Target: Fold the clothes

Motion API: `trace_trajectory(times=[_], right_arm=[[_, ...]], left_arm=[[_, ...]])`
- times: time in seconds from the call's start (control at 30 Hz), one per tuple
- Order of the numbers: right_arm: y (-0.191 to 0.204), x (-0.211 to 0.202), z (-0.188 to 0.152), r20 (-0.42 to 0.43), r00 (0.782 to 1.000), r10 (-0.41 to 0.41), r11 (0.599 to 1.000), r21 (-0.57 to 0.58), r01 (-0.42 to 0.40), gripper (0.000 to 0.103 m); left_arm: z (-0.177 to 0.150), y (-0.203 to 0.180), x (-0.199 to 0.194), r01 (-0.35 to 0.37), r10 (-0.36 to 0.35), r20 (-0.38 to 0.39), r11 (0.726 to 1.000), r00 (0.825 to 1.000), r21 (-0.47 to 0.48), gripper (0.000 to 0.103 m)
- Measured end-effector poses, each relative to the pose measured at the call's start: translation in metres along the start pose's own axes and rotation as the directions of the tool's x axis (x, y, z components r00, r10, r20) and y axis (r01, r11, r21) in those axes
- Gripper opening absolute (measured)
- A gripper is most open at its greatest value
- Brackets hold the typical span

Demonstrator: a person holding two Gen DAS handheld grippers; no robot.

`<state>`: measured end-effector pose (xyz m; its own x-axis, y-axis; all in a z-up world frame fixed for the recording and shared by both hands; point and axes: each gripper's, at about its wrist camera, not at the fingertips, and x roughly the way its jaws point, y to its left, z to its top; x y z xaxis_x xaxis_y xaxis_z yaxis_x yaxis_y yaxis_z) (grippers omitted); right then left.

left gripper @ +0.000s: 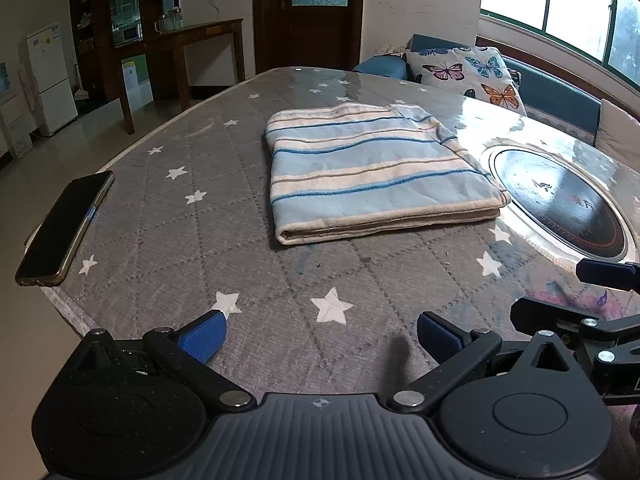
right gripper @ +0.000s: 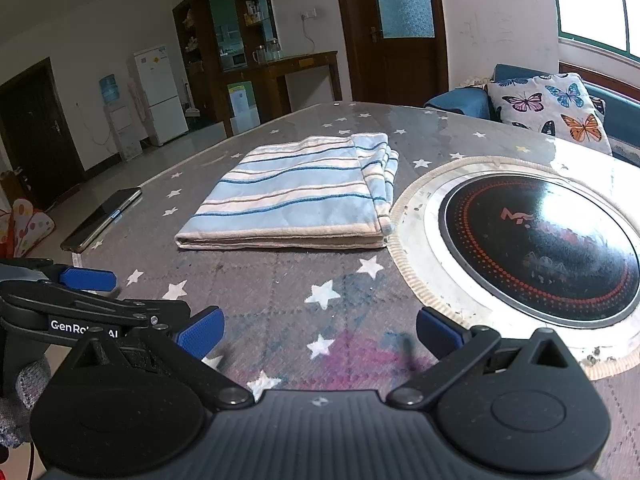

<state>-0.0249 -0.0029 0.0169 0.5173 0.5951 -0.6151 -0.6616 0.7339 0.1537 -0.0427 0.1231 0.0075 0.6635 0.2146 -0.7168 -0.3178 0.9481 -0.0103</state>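
Both my left gripper [left gripper: 320, 338] and right gripper [right gripper: 318, 334] spread, empty, over counter [left gripper: 240, 260]; folded cloth [left gripper: 372, 172] mid-counter, phone [left gripper: 66, 228] at left edge, hob [right gripper: 540, 244] right.

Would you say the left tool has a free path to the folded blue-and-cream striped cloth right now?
Probably yes: the left tool is open and only bare star-patterned table cover lies before the folded blue-and-cream striped cloth.

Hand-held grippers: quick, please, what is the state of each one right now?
Left hand-held gripper: open, holding nothing, short of the folded striped cloth.
Right hand-held gripper: open, holding nothing.
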Motion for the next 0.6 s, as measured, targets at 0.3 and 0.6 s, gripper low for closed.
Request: trace_trajectory(times=[0.3,0.6], right_arm=[[0.0026,-0.0003,-0.0025,-0.001,1.0,0.0,1.0,-0.001,0.0,0.103],[0.0046,-0.0009,-0.0036,-0.002,1.0,-0.002,1.0,-0.001,0.002,0.103]], left_arm=[[-0.001,-0.0031,-0.0026,0.003,-0.003,0.003,1.0,1.0,0.003,0.103],[-0.0015,-0.0053,-0.0046,0.008,-0.008,0.006,1.0,1.0,0.006,0.103]])
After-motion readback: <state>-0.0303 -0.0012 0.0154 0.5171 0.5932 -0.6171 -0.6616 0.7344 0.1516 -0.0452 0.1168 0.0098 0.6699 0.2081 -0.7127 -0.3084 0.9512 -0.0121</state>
